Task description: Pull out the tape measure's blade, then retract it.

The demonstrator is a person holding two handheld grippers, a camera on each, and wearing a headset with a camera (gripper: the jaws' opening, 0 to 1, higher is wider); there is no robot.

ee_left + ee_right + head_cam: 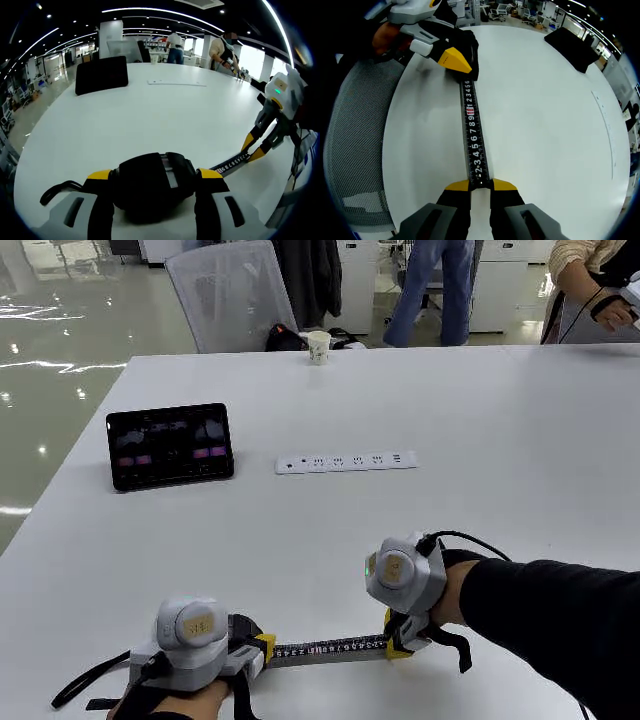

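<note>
Left hand-held gripper (pixel 156 176) clamps the tape measure (pixel 150 192) (black case), right hand-held gripper (pixel 480 186) pinches its blade (pixel 472 130)

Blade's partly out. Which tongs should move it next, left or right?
Right, probably. The right tongs are shut on the blade tip, so they can draw it further or guide it back. The left tongs clamp the tape measure case, anchoring it.
</note>
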